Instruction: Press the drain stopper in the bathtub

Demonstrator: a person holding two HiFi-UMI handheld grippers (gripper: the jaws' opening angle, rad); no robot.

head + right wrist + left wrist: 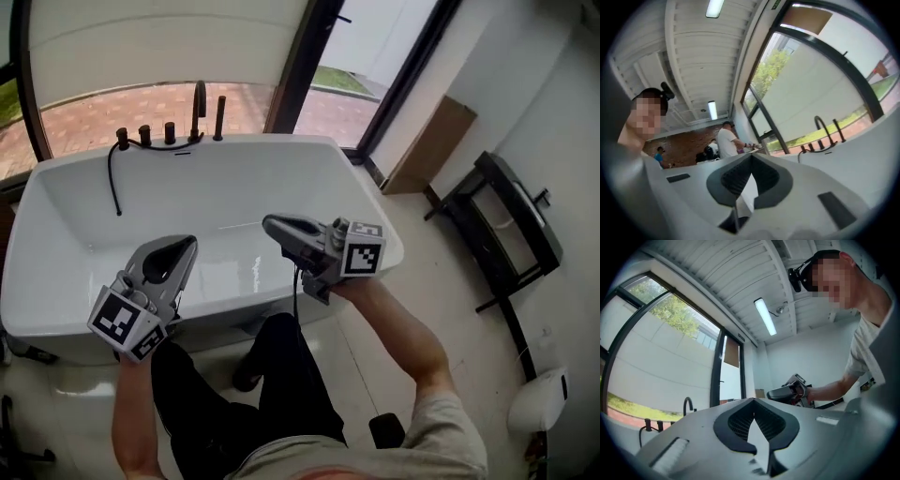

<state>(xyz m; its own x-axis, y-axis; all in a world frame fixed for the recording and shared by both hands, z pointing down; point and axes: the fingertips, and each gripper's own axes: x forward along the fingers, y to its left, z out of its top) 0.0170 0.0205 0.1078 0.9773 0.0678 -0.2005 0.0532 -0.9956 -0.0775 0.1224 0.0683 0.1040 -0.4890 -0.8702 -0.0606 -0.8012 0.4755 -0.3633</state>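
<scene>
The white bathtub (pixel 358 180) lies in front of me in the head view, its inside bare and white; I cannot see the drain stopper in any view. My left gripper (pixel 184 244) hovers over the tub's near rim, jaws shut and empty. My right gripper (pixel 269 223) is held over the tub's near right part, pointing left, also shut on nothing. In the left gripper view the jaws (pixel 753 401) meet at the tip and point up toward the window, with the right gripper (pixel 785 392) beyond them. The right gripper view shows its jaws (pixel 751 157) closed, tilted upward.
A dark faucet (pixel 198 103) with knobs and a black hose (pixel 112 183) stands on the tub's far rim, before large windows. A black rack (pixel 506 234) and a brown panel (pixel 431 145) are at the right. People (pixel 726 140) stand in the background room.
</scene>
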